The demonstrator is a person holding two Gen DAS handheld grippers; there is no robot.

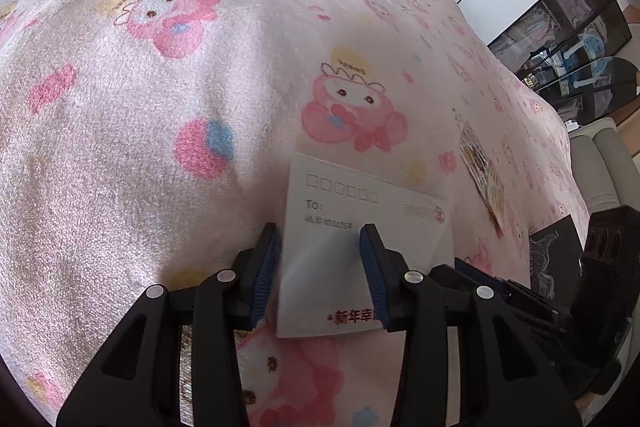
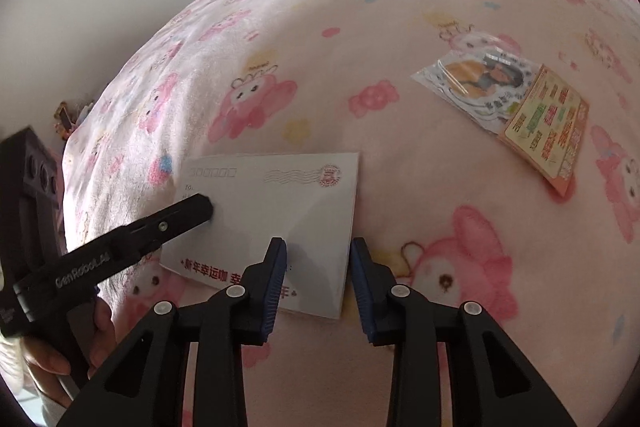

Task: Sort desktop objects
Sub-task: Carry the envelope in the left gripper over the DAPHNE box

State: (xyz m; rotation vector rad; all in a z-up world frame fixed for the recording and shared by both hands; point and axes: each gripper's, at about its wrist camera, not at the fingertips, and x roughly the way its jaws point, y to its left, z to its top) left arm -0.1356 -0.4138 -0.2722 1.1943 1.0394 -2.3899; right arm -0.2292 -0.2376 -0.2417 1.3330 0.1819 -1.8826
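You are holding both tools low over a white envelope [image 2: 272, 211] that is lying flat on the pink blanket [image 2: 400, 7]. Your left tool [image 1: 320, 271] is standing released, with the envelope's left part between its fingers. Your right tool [image 2: 318, 279] is also released, straddling the envelope's right edge. A small colourful card [image 2: 548, 131] and a clear packet [image 2: 472, 83] are lying together, well apart to the right.

At lower centre the left gripper [image 1: 320, 267] holds its blue-padded jaws apart over a white envelope [image 1: 360, 235] lying on the pink cartoon-print blanket [image 1: 160, 107]. At right lie colourful cards [image 1: 486, 183], perhaps sticker sheets. A black gripper [image 1: 520, 299] intrudes at lower right.
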